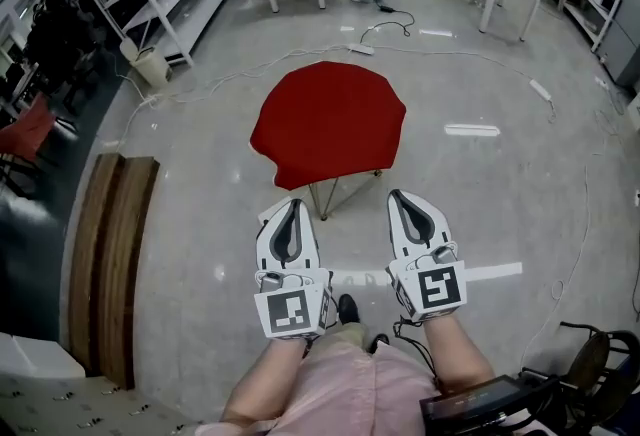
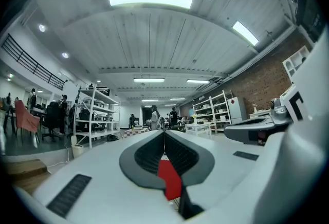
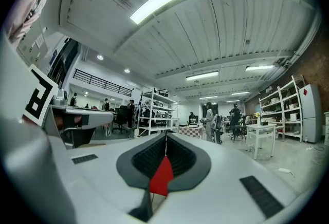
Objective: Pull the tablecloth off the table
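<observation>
Left hand-held gripper [image 1: 293, 204] and right hand-held gripper [image 1: 397, 196] are clenched, empty; red tablecloth [image 1: 328, 119] drapes the surface [image 1: 329, 196], untouched.

Tablecloth [image 1: 328, 122] on table [image 1: 320, 202], boards [image 1: 110, 264] at left.

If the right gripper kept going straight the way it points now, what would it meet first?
Most likely the red tablecloth on the small table ahead: the shut right gripper aims at its near edge. Height is unclear, so it might pass just over the cloth.
</observation>
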A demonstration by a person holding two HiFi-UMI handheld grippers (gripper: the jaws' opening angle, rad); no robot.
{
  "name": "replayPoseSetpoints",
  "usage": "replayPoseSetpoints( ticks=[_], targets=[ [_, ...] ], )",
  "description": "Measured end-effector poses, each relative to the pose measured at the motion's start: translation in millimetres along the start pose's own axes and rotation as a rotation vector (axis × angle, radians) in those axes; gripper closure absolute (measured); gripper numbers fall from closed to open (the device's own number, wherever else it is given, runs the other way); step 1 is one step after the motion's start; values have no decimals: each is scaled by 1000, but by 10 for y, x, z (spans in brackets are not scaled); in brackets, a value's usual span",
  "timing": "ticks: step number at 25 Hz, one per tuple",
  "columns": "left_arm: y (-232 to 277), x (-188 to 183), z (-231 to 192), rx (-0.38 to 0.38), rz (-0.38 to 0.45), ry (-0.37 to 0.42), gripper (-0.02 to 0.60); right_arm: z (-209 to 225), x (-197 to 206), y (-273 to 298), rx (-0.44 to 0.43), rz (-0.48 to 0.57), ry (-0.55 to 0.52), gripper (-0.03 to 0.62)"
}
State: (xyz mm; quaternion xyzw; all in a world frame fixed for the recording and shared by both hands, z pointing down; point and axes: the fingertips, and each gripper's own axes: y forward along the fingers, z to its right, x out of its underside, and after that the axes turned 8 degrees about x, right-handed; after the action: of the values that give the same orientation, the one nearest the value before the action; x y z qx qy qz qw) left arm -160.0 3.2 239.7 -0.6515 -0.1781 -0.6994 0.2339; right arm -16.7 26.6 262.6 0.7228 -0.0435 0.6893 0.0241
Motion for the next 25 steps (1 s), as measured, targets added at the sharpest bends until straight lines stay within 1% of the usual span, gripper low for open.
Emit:
replayPoseSetpoints(
  ticks=[9, 15, 18, 21, 25],
  targets=[
    [370, -20, -369, 18, 19, -3, 555, -40, -91, 481, 24, 11, -14, 576],
    [493, -36, -616, 29, 48, -1, 555, -120, -158, 707, 42, 32, -28, 576],
    [567, -15, -715, 29, 43, -12, 555, -124, -188, 802, 49, 33, -40, 577],
    [650, 51, -732, 41, 39, -18, 555, -81, -161, 879, 63, 29, -39, 576],
    [838, 167, -676, 48, 22, -19, 555, 99, -66, 984, 79, 20, -27, 576]
  ],
)
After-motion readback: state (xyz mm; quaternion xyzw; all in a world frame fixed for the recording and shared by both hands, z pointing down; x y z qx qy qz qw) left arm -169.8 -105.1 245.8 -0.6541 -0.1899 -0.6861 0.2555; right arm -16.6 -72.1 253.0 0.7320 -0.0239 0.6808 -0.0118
